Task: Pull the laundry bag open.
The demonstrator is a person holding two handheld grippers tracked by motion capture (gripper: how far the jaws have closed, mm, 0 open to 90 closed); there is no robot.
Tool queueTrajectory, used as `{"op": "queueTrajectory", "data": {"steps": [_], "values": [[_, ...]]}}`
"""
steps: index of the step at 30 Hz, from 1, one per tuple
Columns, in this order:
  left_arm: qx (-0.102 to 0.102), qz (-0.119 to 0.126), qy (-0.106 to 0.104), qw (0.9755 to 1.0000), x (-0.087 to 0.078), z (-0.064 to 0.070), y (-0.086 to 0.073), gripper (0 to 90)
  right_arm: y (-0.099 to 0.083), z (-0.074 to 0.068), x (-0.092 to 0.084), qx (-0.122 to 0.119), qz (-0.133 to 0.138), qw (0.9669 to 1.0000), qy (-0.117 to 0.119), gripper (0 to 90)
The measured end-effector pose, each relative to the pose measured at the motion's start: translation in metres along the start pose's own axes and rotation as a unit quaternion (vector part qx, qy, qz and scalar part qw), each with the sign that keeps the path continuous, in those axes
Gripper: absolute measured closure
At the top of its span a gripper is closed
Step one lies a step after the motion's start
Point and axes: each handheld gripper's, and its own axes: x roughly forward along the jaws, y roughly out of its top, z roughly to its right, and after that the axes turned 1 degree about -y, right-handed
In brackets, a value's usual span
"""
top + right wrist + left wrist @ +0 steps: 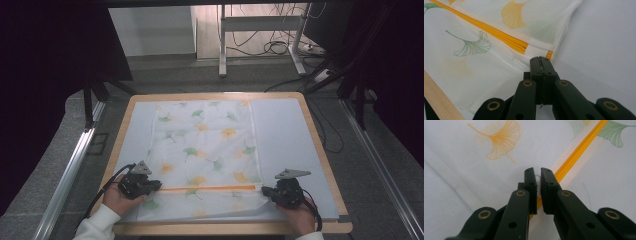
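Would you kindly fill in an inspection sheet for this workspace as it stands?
Surface: wooden table covered by a pale grey mat.
Job's things: white mesh bag with ginkgo-leaf print lying flat; its orange zipper runs across the near part.
Clutter: nothing seen.
Grippers: left tool nearly shut on a small white pull at the zipper's left end; right tool shut on the bag's edge at the zipper's right end.
Cables: one trails from each tool; more lie on the floor beyond the table.
Surroundings: white desk frame behind, metal rails either side, dark curtains.
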Motion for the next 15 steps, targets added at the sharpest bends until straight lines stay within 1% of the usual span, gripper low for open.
{"op": "queueTrajectory", "data": {"steps": [1, 7, 15], "values": [[-0.004, 0.003, 0.0, 1.0, -0.0006, -0.0006, -0.0015, 85.0, 0.0, 0.0, 0.0, 0.0, 0.0, 1.0, 0.0, 89.8], [-0.002, 0.0, 0.002, 1.0, -0.0028, -0.002, -0.0037, 85.0, 0.0, -0.0001, 0.0, 0.0, 0.0, 1.0, 0.0, 89.8], [-0.008, 0.001, 0.005, 1.0, -0.0069, -0.0049, -0.0087, 85.0, 0.0, -0.0001, 0.0, -0.001, 0.0, 1.0, 0.0, 89.8]]}}
